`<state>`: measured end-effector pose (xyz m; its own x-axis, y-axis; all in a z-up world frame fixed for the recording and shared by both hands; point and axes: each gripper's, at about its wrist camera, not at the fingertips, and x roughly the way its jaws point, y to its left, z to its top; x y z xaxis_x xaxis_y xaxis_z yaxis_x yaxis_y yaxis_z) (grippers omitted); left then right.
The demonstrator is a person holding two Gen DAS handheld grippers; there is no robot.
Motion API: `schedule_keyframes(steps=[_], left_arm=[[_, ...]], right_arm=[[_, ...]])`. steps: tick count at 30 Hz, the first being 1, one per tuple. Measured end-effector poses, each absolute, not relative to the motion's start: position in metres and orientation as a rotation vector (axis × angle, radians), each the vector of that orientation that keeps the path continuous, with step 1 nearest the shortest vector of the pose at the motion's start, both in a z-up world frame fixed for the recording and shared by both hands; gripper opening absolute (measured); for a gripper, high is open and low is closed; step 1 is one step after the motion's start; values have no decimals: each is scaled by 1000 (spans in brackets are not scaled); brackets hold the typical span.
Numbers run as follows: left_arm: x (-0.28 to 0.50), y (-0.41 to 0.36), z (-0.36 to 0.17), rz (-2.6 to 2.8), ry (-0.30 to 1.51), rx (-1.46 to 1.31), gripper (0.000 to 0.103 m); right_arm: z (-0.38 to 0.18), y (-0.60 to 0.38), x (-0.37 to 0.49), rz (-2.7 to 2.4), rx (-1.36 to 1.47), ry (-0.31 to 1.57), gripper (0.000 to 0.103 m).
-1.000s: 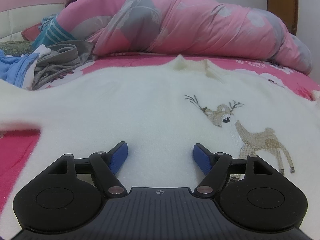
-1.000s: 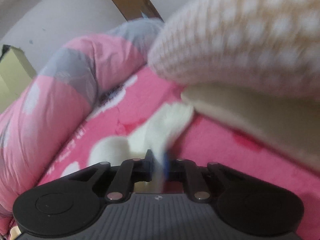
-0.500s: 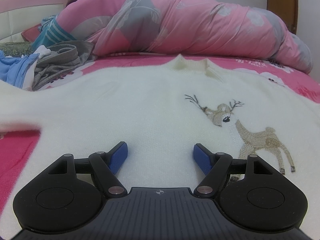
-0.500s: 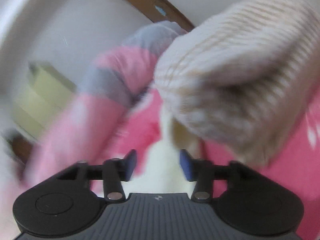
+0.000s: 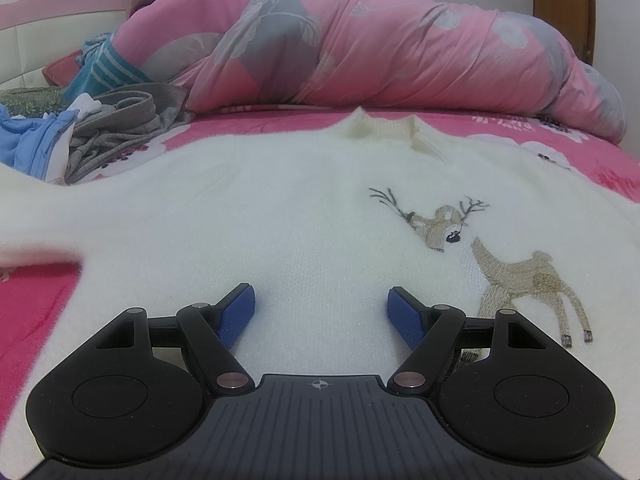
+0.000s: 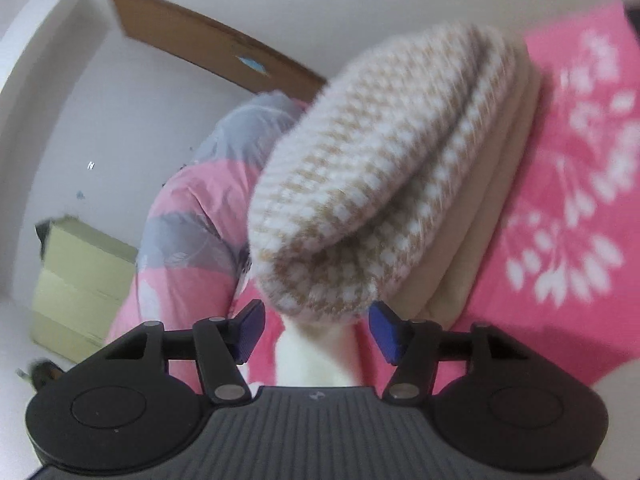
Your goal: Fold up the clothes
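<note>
A white knit sweater with an embroidered deer lies spread flat on the pink bedsheet, collar at the far side. My left gripper is open and rests low over the sweater's lower middle, holding nothing. In the right wrist view my right gripper is open; a strip of the white sweater lies between its fingers, ungripped. A folded beige-and-white checked knit sits just ahead of it.
A rolled pink and grey duvet lies across the far side of the bed. A heap of grey, blue and teal clothes sits far left. A wooden door and a pale green cabinet show beyond the bed.
My right gripper has opened and let go of the white sweater part it held, and its view has tilted. The left gripper has not moved.
</note>
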<state>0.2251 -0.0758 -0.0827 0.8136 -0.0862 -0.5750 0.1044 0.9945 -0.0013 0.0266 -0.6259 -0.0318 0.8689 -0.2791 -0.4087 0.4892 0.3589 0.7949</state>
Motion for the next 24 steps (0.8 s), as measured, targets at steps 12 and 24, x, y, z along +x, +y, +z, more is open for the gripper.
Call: schedule_keyframes(steps=[12, 24], left_arm=[[225, -76, -83, -102, 613, 29, 74], [226, -77, -82, -99, 614, 31, 75]], right_arm=[[-19, -562, 86, -584, 110, 353, 41], [-31, -565, 73, -507, -55, 374, 25]])
